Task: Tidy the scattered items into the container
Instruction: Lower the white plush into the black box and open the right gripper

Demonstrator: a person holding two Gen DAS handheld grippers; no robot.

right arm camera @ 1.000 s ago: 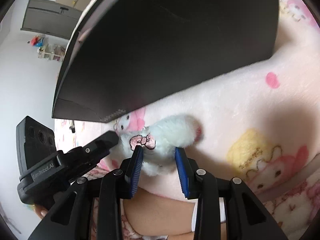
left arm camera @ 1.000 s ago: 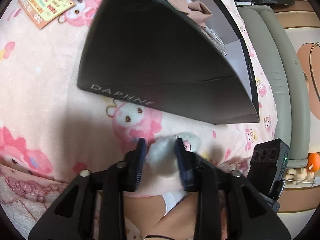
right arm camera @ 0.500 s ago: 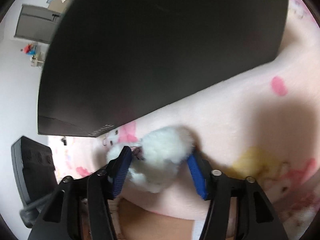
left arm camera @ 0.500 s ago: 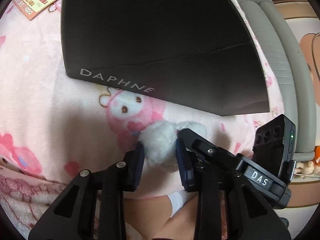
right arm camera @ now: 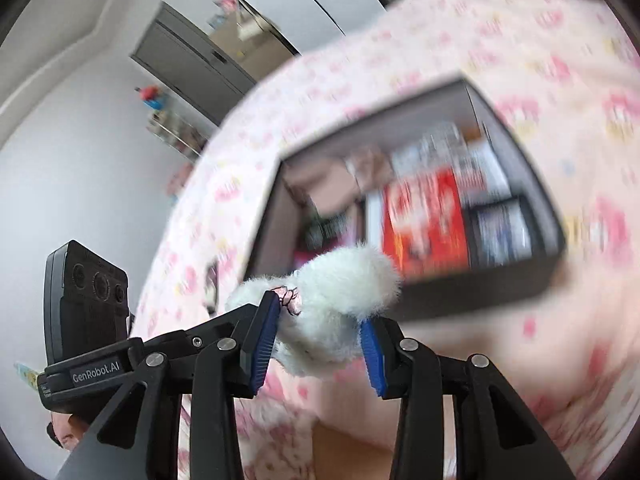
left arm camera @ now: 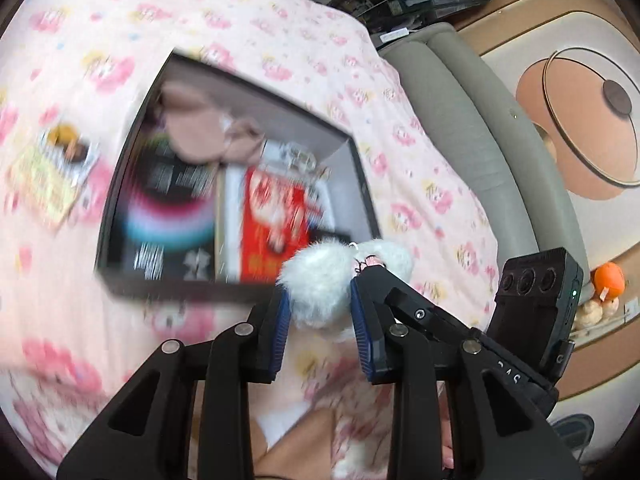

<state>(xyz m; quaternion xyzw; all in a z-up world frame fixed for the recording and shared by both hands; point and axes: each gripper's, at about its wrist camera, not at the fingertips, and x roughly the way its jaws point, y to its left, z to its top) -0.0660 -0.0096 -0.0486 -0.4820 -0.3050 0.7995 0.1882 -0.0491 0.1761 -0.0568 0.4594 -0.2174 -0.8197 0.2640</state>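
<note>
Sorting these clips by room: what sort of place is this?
Most likely a bedroom: a pink cartoon-print blanket covers a bed, a grey wardrobe stands by the wall, and a padded grey bed frame edges it.

Motion blur smears the black box [left arm camera: 120,280] and what lies inside, so the print on the red packet [left arm camera: 276,216] cannot be read. The card [left arm camera: 44,184] left of the box is perhaps a menu. The white plush toy's [right arm camera: 340,292] underside hides behind blue pads.
</note>
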